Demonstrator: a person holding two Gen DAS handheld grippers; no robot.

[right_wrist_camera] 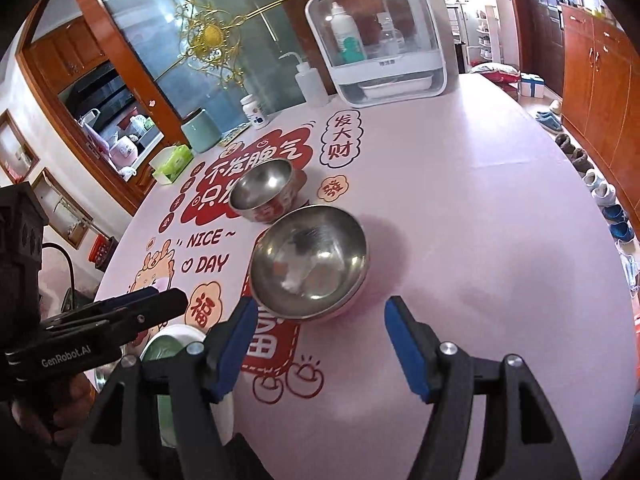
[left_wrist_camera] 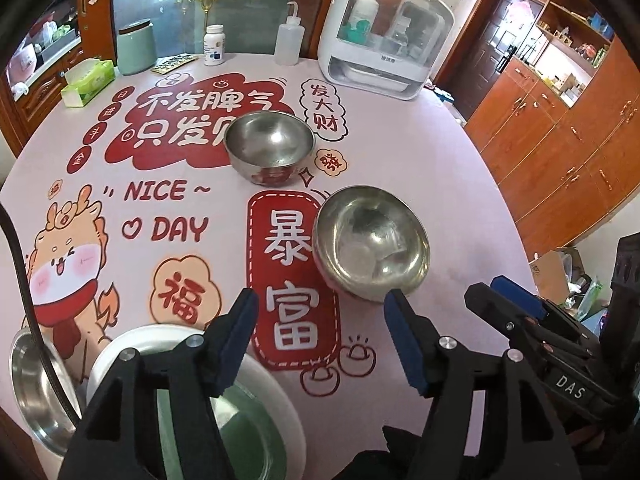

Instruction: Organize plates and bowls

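We see the round pink worktop (left_wrist_camera: 420, 152) with red printed characters carrying everything. Taking the nearer shiny steel bowl (left_wrist_camera: 370, 242) as our landmark: the white plate with a green centre (left_wrist_camera: 132, 344) lies well to its left at the near edge, a flat steel plate (left_wrist_camera: 30, 380) beyond that. A second steel bowl (left_wrist_camera: 269, 142) sits just behind it. Our left gripper (left_wrist_camera: 320, 336) and right gripper (right_wrist_camera: 320, 340) hover before it, fingers released, grasping nothing.
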